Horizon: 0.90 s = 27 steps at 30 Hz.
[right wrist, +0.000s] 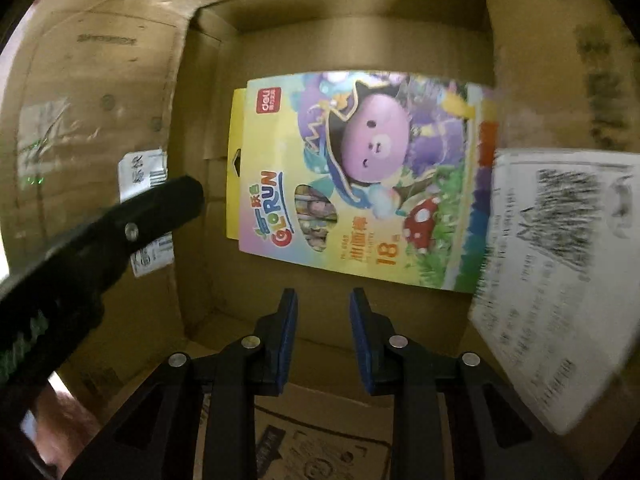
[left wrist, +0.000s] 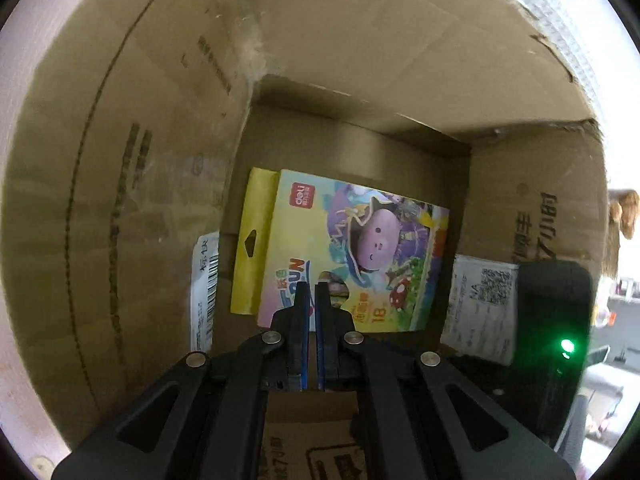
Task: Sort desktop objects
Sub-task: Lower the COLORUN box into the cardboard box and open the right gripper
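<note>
A colourful crayon box [left wrist: 344, 252] with a purple pig picture and a yellow hang tab lies flat on the bottom of an open cardboard box [left wrist: 120, 152]. My left gripper [left wrist: 312, 286] hangs above it with its blue-padded fingers shut and nothing between them. In the right wrist view the same crayon box [right wrist: 360, 184] lies ahead of my right gripper [right wrist: 323, 294], which is open and empty above the cardboard box floor [right wrist: 320, 320]. The left gripper's black body [right wrist: 120, 232] shows at the left of that view.
The cardboard box flaps and walls surround both grippers. A white shipping label [right wrist: 560, 272] is on the right flap and a barcode sticker [right wrist: 148, 216] on the left wall. The right gripper's black body with a green light [left wrist: 560, 344] shows at the right.
</note>
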Available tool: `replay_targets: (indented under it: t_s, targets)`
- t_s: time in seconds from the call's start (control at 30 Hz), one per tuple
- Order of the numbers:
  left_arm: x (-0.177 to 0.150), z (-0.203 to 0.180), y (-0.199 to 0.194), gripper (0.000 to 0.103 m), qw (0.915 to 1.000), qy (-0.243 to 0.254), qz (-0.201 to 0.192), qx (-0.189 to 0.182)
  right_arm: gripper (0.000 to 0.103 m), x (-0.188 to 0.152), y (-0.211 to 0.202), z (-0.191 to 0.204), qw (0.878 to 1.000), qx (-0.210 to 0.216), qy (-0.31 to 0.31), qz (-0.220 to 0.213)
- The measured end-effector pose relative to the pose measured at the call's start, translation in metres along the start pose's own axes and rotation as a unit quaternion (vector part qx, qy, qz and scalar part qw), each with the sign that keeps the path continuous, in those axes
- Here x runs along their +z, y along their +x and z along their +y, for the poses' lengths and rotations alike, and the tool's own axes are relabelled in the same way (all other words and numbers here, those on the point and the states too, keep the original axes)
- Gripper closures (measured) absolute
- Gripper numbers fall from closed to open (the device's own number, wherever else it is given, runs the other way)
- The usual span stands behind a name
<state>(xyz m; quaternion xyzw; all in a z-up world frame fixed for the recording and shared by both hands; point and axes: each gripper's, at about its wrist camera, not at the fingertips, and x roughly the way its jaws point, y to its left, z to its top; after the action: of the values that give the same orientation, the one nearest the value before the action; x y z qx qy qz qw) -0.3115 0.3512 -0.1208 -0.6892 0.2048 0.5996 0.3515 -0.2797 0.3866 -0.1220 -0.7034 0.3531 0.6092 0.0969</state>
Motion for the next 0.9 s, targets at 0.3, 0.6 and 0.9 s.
replay_targets:
  t_s: [0.3, 0.6, 0.9]
  targets:
    - [0.009, -0.006, -0.002, 0.103, 0.9999, 0.012, 0.005, -0.006, 0.079, 0.006, 0.022, -0.016, 0.999, 0.017, 0.026, 0.033]
    - [0.020, -0.010, -0.003, 0.099, 0.9997, 0.017, 0.010, -0.010, 0.079, 0.006, 0.035, -0.031, 0.994, 0.050, 0.089, 0.043]
    - [0.026, -0.014, -0.009, 0.075, 0.9991, 0.007, -0.039, 0.017, 0.080, 0.025, 0.038, -0.049, 0.990, 0.099, 0.104, 0.010]
